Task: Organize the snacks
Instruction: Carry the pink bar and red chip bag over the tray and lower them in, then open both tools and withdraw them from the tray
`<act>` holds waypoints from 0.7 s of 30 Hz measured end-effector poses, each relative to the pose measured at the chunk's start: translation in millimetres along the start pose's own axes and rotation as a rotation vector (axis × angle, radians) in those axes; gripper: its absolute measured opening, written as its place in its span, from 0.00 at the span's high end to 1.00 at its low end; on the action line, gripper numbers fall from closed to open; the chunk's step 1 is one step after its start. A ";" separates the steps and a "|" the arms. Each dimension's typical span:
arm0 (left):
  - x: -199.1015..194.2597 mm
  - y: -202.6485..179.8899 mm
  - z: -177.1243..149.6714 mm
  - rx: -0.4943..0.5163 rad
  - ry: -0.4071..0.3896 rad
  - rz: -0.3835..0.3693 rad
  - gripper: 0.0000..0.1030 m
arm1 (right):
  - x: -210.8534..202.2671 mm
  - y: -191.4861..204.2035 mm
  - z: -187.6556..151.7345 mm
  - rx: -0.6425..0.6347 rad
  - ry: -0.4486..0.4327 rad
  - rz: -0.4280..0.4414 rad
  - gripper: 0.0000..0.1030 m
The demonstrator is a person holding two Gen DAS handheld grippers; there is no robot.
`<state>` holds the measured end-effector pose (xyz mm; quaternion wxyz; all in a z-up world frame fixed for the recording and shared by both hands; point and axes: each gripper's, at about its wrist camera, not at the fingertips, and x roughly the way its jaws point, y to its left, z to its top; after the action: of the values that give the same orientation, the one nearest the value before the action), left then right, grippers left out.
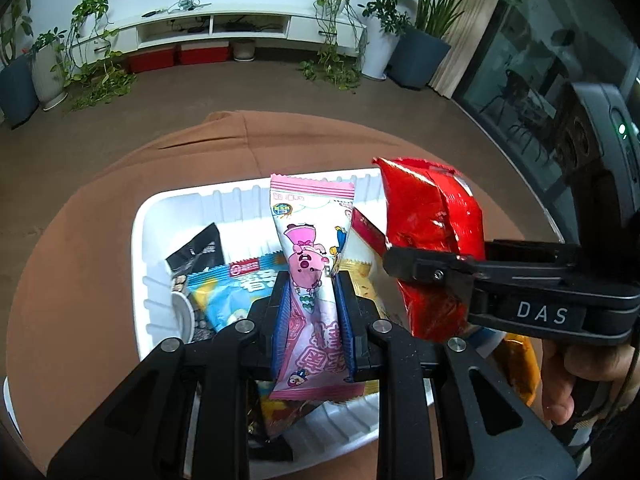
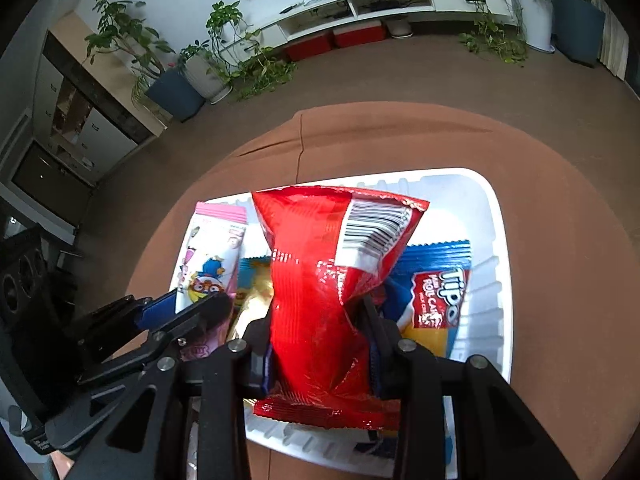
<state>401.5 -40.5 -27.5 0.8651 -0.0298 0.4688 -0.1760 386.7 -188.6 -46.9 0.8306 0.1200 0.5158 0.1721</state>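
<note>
Crowding the white tray [image 2: 496, 240], loose snack packets [image 2: 436, 292] underlie both held packs.

A tray [image 2: 496, 240] sits on the tabletop [image 2: 560, 200], snack packets [image 2: 436, 292] lying in it; potted plants [image 1: 420, 52] and a TV console [image 1: 224, 24] stand behind.

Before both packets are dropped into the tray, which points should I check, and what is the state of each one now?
1. Left gripper clamps the pink packet: ok.
2. Right gripper clamps the red packet: ok.
3. Both packets hang over the white tray: ok.
4. The two packets are clear of each other: ok, a gap shows in both views.
5. Free room in the tray under the red packet: not ok, a blue packet lies there.
6. Room under the pink packet: cannot tell.
</note>
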 end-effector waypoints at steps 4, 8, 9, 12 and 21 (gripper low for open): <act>21.5 1.4 2.1 0.008 0.015 -0.001 0.80 | 4.4 1.0 1.9 -0.020 -0.004 -0.020 0.64; 38.6 1.6 6.0 0.007 0.022 0.003 0.80 | 8.5 -3.4 0.9 -0.017 -0.005 -0.021 0.64; 41.2 1.8 6.6 0.007 0.021 0.003 0.80 | 9.2 -4.9 1.0 -0.015 -0.005 -0.022 0.64; 50.6 2.2 8.3 0.013 0.024 0.009 0.80 | 13.6 -9.4 -0.1 -0.006 0.004 -0.029 0.64; 55.1 -2.9 -0.1 0.019 0.012 0.029 0.80 | 22.1 -12.2 -6.0 -0.016 0.001 -0.048 0.64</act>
<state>428.1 -61.6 -71.0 0.8650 -0.0136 0.4726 -0.1680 392.4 -190.6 -72.1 0.8352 0.1008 0.5175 0.1565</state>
